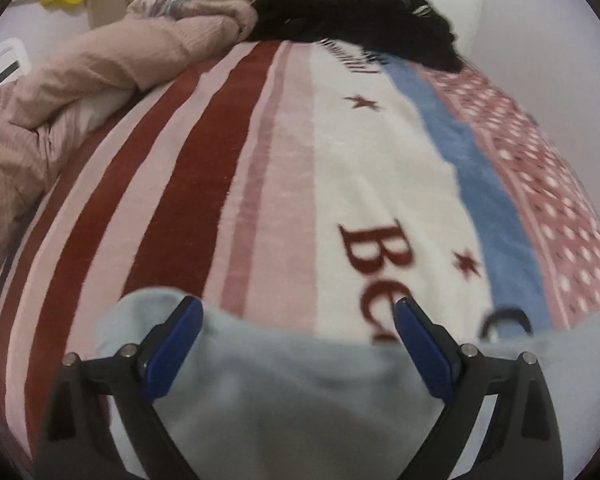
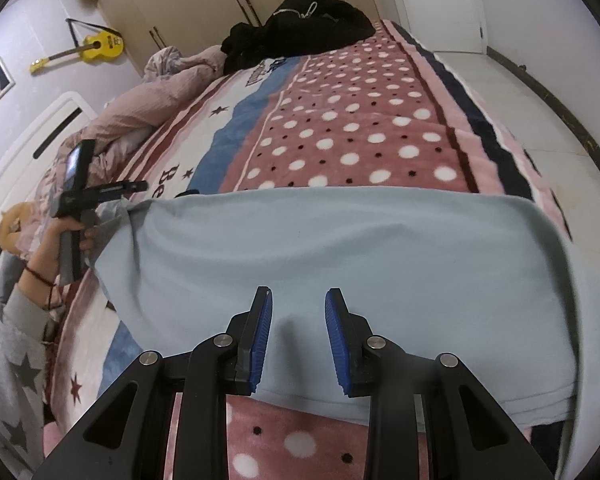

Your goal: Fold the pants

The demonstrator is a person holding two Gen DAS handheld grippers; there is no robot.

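Light blue pants (image 2: 340, 248) lie folded into a wide band across the striped and dotted blanket (image 2: 360, 128) on the bed. My right gripper (image 2: 299, 291) hovers over their near edge, its blue pads a short gap apart with no cloth pinched between them. My left gripper (image 1: 298, 302) stands wide open over the left end of the pants (image 1: 292, 392), one pad on either side of the cloth's far edge, neither pressing it. In the right wrist view a hand (image 2: 66, 232) holds that left tool beside the left end of the pants.
A heap of black clothing (image 2: 300, 20) sits at the far end of the bed. A crumpled pink duvet (image 1: 100, 68) runs along the left side. A yellow guitar (image 2: 88, 46) hangs on the wall. Tiled floor (image 2: 540, 100) lies past the bed's right edge.
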